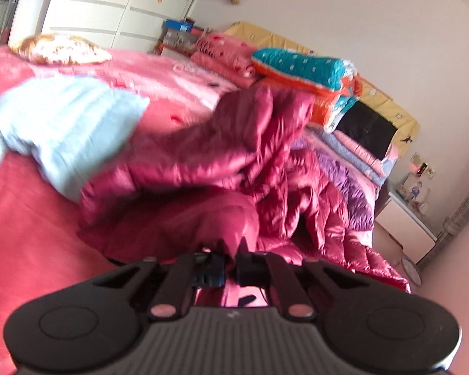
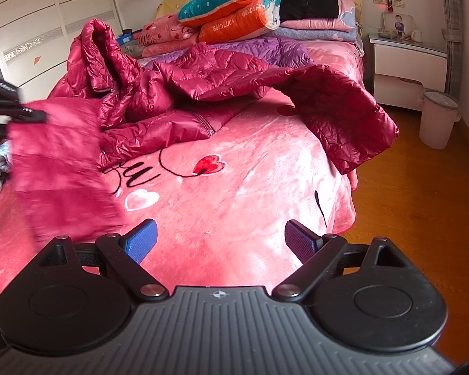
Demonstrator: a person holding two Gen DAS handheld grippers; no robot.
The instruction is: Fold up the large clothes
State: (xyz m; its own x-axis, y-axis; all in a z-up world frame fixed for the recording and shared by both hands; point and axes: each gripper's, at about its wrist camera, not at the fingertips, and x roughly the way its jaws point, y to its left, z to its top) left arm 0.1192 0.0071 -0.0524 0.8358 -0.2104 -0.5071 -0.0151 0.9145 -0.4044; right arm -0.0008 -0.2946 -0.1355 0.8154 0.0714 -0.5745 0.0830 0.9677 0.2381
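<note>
A shiny crimson down jacket (image 1: 234,156) lies crumpled across the pink bed. My left gripper (image 1: 231,251) is shut on a fold of its fabric, which bunches up between the black fingers. In the right wrist view the jacket (image 2: 234,75) sprawls over the blanket, one sleeve (image 2: 353,115) hanging off the bed's right edge. A blurred flap of the jacket (image 2: 56,168) hangs lifted at the left, under the left gripper (image 2: 31,114). My right gripper (image 2: 220,240) is open above bare blanket, its blue pads (image 2: 140,243) holding nothing.
A light blue garment (image 1: 62,131) lies left of the jacket. Folded quilts (image 2: 234,6) are stacked at the headboard. Right of the bed are a white nightstand (image 2: 409,62), a pale bin (image 2: 437,118) and wooden floor (image 2: 422,218). A white wardrobe (image 2: 47,15) stands behind.
</note>
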